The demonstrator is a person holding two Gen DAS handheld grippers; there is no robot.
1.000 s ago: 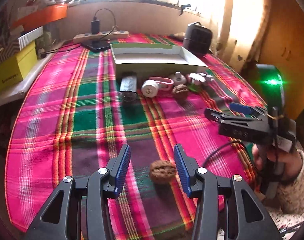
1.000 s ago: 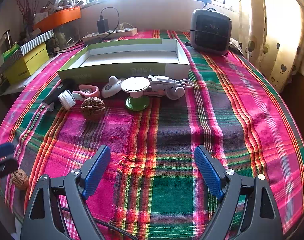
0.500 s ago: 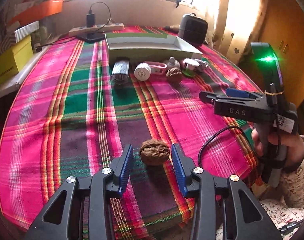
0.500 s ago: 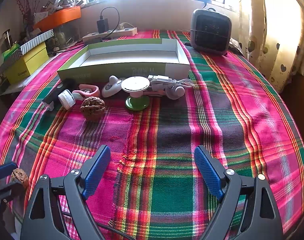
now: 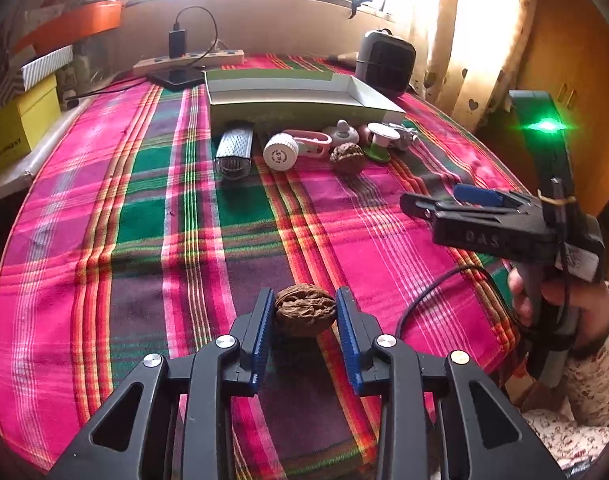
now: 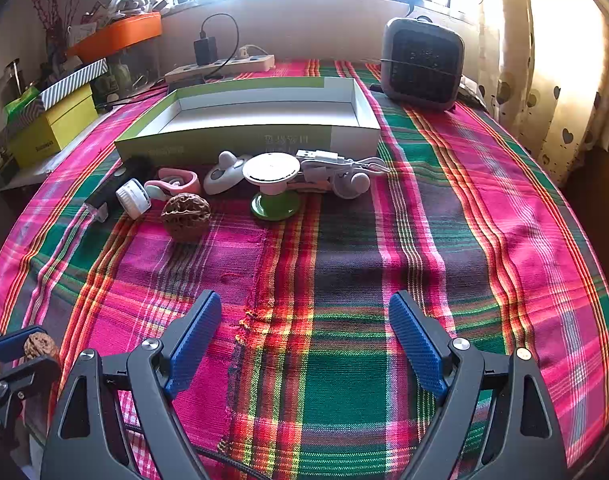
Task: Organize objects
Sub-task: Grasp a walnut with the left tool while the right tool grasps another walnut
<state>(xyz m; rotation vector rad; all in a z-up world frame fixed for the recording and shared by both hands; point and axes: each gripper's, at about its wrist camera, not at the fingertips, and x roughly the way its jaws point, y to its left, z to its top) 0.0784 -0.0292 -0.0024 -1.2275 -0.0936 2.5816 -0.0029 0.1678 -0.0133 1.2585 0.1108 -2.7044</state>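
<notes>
Left wrist: walnut point(image 5: 304, 315) between left tool's point(image 5: 304, 322) pads, seemingly touching.

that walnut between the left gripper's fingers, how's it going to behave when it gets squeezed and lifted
The walnut looks hard and wrinkled, so the ribbed blue pads should probably bite without crushing it. It is rounded, so it may roll or pop out if the left gripper, whose jaws have just been closing, pinches off-centre.

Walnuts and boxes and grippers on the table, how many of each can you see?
Walnuts: 2, near walnut and far walnut
Open boxes: 1, tray box
Grippers: 2, left gripper and right gripper
Total: 5
</notes>
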